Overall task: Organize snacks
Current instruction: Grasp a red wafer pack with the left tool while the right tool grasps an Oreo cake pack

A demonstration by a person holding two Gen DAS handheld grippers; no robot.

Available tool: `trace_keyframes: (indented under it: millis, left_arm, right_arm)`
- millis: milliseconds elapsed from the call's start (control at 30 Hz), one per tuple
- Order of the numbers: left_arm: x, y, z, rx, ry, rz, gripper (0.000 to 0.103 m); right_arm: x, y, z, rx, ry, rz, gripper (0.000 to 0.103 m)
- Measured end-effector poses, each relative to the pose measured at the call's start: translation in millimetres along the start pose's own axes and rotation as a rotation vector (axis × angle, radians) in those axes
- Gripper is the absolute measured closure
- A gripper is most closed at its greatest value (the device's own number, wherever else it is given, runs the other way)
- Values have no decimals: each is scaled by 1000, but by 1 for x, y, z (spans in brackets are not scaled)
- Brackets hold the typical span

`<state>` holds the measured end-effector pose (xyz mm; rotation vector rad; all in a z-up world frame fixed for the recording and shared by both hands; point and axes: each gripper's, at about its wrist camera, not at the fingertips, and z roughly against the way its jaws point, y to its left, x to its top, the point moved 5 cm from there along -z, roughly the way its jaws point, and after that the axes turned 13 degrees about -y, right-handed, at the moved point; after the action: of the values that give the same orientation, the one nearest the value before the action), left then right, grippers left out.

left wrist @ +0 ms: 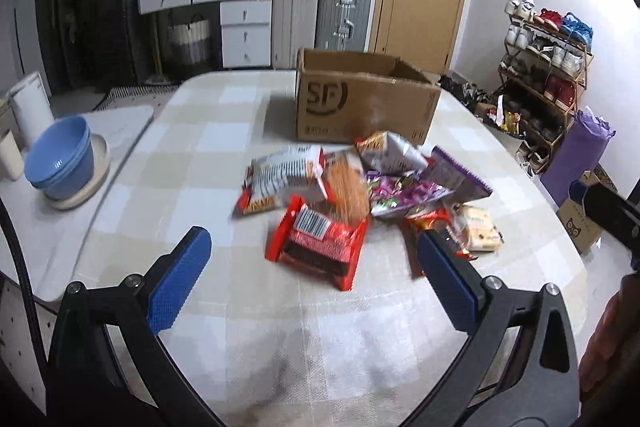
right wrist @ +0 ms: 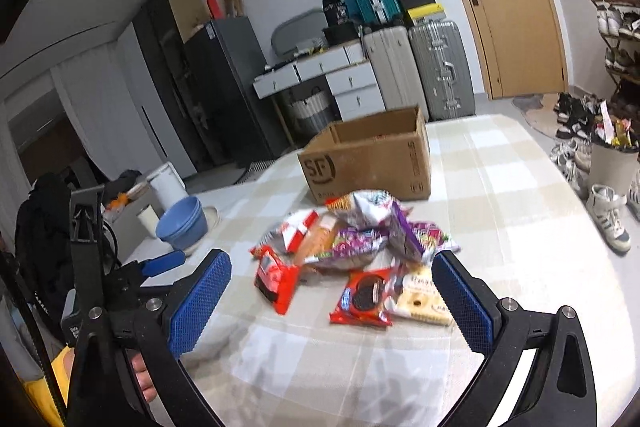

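Here, checked tablecloth table (left wrist: 208, 147), open cardboard box (left wrist: 360, 107) at its far side, snack pile (left wrist: 360, 187) heaped just near of the box, left gripper (left wrist: 316, 259) and right gripper (right wrist: 332, 291) both spread wide, empty, nearest the pile.

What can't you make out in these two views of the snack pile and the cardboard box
- Inside of the cardboard box: left wrist view shows nothing past its near wall; right wrist view shows only the upper inner walls, not the bottom.
- Brand print on the snack packets: blurred in both views.
- Packets low in the pile: covered by those on top.
- Orange-red packet: partly behind one of the left gripper's fingers.
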<state>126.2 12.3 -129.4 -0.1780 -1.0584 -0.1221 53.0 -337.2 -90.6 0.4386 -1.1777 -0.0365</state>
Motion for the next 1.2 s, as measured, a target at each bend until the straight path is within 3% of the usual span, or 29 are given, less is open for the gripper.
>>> trace_keyframes:
  millis: [400, 633, 700, 767, 833, 1200]
  left_arm:
    - [-32, 14, -81, 5, 132, 30, 1]
    - [-35, 16, -113, -18, 145, 15, 1]
    - [-35, 16, -120, -42, 146, 20, 7]
    - [-39, 15, -127, -78, 169, 27, 26]
    - [-44, 13, -134, -129, 197, 50, 36]
    - [-44, 11, -145, -183, 204, 66, 50]
  right_arm:
    - [-37, -14, -35, -8, 119, -32, 1]
    - [-56, -20, -55, -9, 190, -26, 1]
    - [-57, -22, -59, -9, 198, -32, 1]
    - [-59, -26, -64, -13, 206, -39, 1]
    - [-60, -29, -68, -20, 214, -44, 1]
    - [-65, -33, -78, -39, 244, -55, 1]
